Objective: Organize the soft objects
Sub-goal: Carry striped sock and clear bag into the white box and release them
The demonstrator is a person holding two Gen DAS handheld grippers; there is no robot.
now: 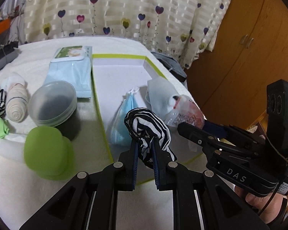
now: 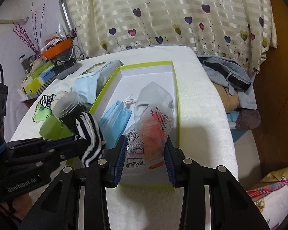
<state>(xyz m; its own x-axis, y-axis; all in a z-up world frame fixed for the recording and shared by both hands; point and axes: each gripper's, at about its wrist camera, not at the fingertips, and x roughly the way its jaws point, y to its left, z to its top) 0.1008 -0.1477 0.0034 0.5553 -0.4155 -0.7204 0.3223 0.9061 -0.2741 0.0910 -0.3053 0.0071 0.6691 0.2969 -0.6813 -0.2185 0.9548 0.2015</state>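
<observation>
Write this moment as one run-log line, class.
left gripper: shut on striped sock | right gripper: shut on plastic packet | both over box | in box: blue masks, white mask

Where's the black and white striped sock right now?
The black and white striped sock is pinched in the left gripper, held above the near end of the green-rimmed white box, just in front of the folded blue face masks.

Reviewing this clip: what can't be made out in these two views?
- Clear packet in the right tongs: contents only an orange blur through crinkled plastic; print too small to read.
- Frosted jar, left wrist view: something dark inside, not identifiable through its cloudy lid.
- Striped sock in the left tongs: covers part of the blue masks.
- Green object: blurred.
</observation>
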